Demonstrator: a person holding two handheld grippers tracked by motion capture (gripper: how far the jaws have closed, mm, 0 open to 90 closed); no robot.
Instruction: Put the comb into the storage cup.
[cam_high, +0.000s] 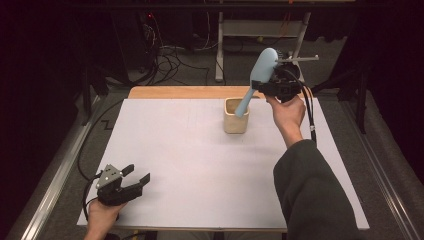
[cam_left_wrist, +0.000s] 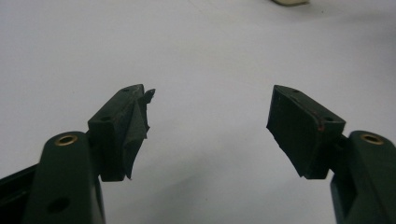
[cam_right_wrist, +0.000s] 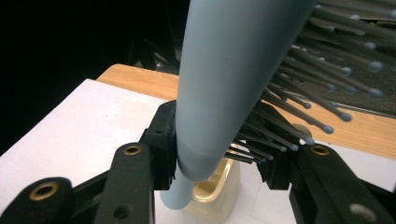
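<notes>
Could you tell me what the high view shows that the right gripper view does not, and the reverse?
The high view alone takes in the left gripper, open and idle on the white table.

The right gripper view alone reveals the hairbrush's bristles close up, pressed against one jaw.

Both show the right gripper shut on the blue hairbrush, handle tip dipping into the beige cup.

Around the work area

I see a white sheet (cam_high: 200, 165) covering the counter, whose wooden edge (cam_high: 190, 92) shows at the far side; beyond it, tangled cables (cam_high: 170, 60) lie on the floor beside a white frame leg (cam_high: 219, 50).
</notes>
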